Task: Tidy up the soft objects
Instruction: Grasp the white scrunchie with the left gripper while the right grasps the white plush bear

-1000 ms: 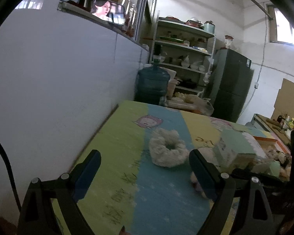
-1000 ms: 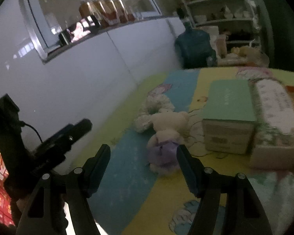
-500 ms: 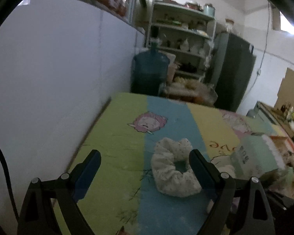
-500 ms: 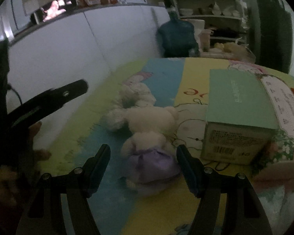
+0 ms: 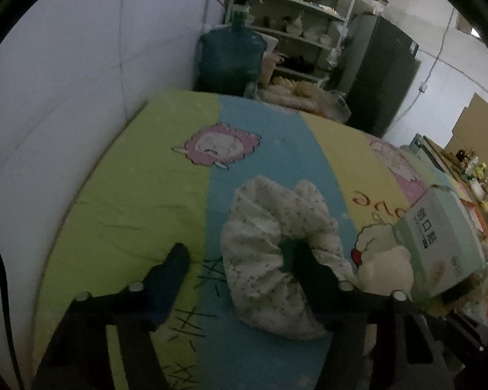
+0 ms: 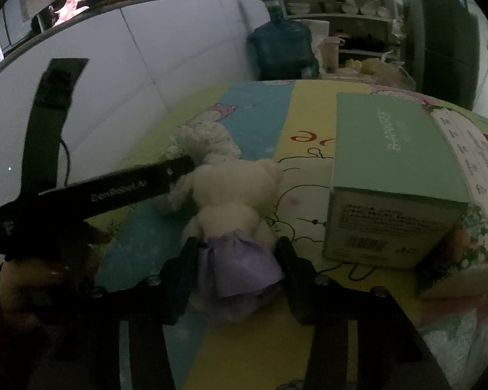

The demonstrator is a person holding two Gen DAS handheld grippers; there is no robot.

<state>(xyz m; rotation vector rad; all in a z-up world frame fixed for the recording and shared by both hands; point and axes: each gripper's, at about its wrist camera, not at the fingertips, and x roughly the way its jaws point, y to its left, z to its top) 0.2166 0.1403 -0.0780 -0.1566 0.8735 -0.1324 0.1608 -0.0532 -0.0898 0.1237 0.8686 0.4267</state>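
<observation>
A white frilly fabric ring (image 5: 270, 247) lies on the colourful cartoon mat (image 5: 140, 175). My left gripper (image 5: 240, 260) is open, its right finger in the ring's centre hole and its left finger outside on the mat. A white plush bear in a purple skirt (image 6: 231, 214) lies face down beside the ring (image 6: 208, 139). My right gripper (image 6: 237, 253) is open and straddles the bear's purple skirt, fingers on both sides. The bear's head shows in the left wrist view (image 5: 384, 266).
A mint green box (image 6: 390, 162) stands right of the bear, with a floral box (image 6: 471, 162) behind it. The white wall (image 5: 65, 81) runs along the mat's left edge. A blue water jug (image 5: 231, 55), shelves and a dark fridge (image 5: 380, 74) stand beyond the mat.
Both grippers moved forward and down. The left one now has a finger in the ring's hole; the right one now straddles the bear's skirt. Both jaw gaps look narrower.
</observation>
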